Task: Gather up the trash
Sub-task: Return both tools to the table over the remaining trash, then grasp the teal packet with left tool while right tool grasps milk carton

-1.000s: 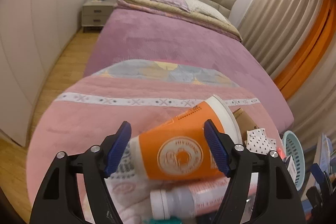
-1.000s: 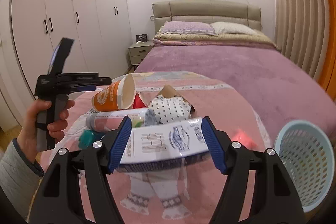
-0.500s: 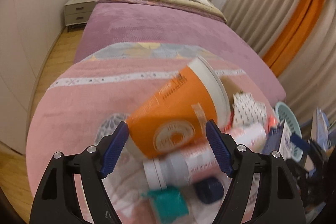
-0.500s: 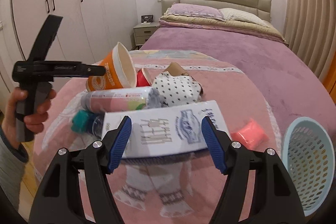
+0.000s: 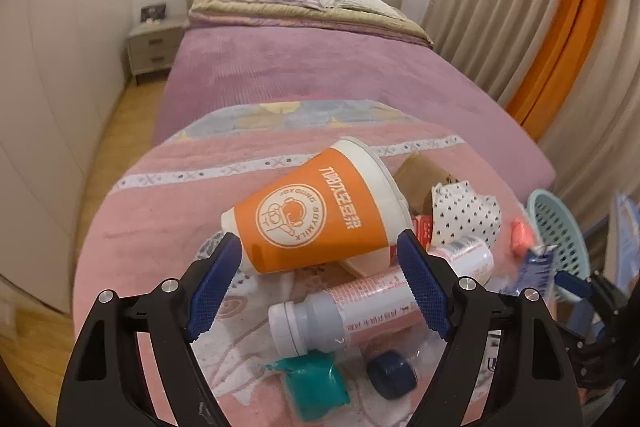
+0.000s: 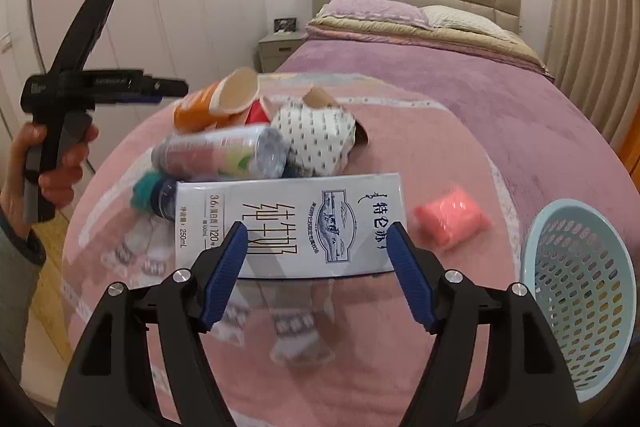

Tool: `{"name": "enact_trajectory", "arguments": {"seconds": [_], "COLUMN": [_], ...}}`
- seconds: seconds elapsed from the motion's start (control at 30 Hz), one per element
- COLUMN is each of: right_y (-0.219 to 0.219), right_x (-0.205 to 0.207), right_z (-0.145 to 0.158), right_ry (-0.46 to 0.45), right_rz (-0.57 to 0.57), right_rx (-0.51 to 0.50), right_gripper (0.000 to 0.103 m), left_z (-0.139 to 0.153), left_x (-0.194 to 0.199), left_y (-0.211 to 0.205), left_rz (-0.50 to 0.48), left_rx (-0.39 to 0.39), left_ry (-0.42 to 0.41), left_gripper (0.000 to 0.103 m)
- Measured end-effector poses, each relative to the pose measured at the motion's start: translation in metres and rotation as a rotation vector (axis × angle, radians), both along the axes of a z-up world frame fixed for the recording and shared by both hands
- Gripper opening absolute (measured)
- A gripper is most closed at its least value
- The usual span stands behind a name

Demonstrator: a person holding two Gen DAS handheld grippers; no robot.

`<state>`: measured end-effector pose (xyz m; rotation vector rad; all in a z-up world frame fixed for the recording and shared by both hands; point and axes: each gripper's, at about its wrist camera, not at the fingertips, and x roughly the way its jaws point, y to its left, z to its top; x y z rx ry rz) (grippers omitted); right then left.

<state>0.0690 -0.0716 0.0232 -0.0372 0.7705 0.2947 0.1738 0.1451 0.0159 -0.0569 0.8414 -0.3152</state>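
While the left gripper (image 5: 320,283) hangs over a pile of rubbish on a round pink mat (image 5: 160,227) at the foot of a purple bed (image 5: 320,75), its blue pads stand wide apart and its jaws have just been opening further; the narrow end of an orange paper cup (image 5: 308,219) lies on its side beyond and between the tips, and neither pad presses on it, so this gripper holds nothing. Just below the cup lies a plastic bottle (image 5: 368,303) with a pink label and a white cap, and nearer the camera sit a teal packet (image 5: 316,383) and a dark blue cap (image 5: 392,375). To the right of the cup are a white paper with dark dots (image 5: 466,211), a brown cardboard piece (image 5: 418,171) and a pink packet (image 5: 522,235). The right gripper (image 6: 318,267) is also spread wide, its jaws having just been opening a little, and a white milk carton (image 6: 288,223) lies flat on the mat beyond its tips, wider than the gap between the pads; I cannot see either pad pressing on it. A light blue basket (image 6: 580,291) stands at the mat's right edge, near the pink packet and well apart from the cup. In the right wrist view a hand (image 6: 52,163) in a grey sleeve holds the left gripper's handle at the left.
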Motion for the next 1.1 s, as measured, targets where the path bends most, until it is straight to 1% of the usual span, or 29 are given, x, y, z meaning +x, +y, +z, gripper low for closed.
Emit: {"name": "enact_trajectory", "arguments": {"seconds": [0.07,0.13,0.2,0.3,0.4,0.47,0.53,0.57,0.6,0.7,0.8,0.87,0.93,1.07,1.1], "right_y": [-0.005,-0.013,-0.023,-0.035,-0.044,-0.049,-0.051,-0.052,-0.053,-0.057,-0.058,-0.050,-0.044,-0.036,-0.034], "right_x": [-0.002,-0.006,-0.012,-0.019,-0.021,-0.021,-0.017,-0.011,-0.007,0.016,0.040,0.045,0.042,0.013,0.008], "right_z": [-0.012,-0.021,-0.028,-0.029,-0.025,-0.020,-0.015,-0.012,-0.011,-0.007,-0.012,-0.016,-0.018,-0.017,-0.018], "right_ry": [0.047,0.077,0.097,0.103,0.103,0.087,0.060,0.053,0.051,0.065,0.132,0.171,0.192,0.197,0.199], "right_rz": [0.005,0.016,0.017,0.001,-0.012,-0.021,-0.042,-0.048,-0.047,-0.034,0.016,0.056,0.087,0.142,0.150], "right_rx": [-0.007,0.025,0.054,0.069,0.105,0.127,0.135,0.144,0.158,0.249,0.313,0.311,0.290,0.255,0.249], "right_gripper": [0.069,0.069,0.069,0.069,0.069,0.072,0.081,0.081,0.081,0.081,0.081,0.081,0.081,0.081,0.081], "left_z": [0.000,0.002,-0.001,-0.005,-0.005,-0.003,-0.003,-0.003,-0.003,-0.005,-0.011,-0.016,-0.017,-0.023,-0.025], "left_x": [-0.010,-0.019,-0.027,-0.032,-0.046,-0.059,-0.072,-0.075,-0.079,-0.086,-0.091,-0.091,-0.092,-0.096,-0.099], "left_y": [-0.010,-0.019,-0.031,-0.039,-0.042,-0.043,-0.044,-0.044,-0.043,-0.037,-0.028,-0.019,-0.010,0.010,0.013], "left_rz": [-0.042,-0.073,-0.092,-0.103,-0.111,-0.124,-0.129,-0.128,-0.125,-0.107,-0.077,-0.043,-0.013,0.071,0.095], "left_rx": [0.007,0.013,0.044,0.063,0.041,0.027,0.022,0.016,0.004,-0.026,-0.030,-0.037,-0.049,-0.065,-0.046], "left_ry": [-0.021,-0.031,-0.040,-0.035,-0.041,-0.060,-0.072,-0.073,-0.074,-0.070,-0.053,-0.032,-0.022,-0.008,-0.012], "left_gripper": [0.078,0.078,0.078,0.078,0.078,0.078,0.078,0.078,0.078,0.078,0.077,0.076,0.076,0.076,0.076]}}
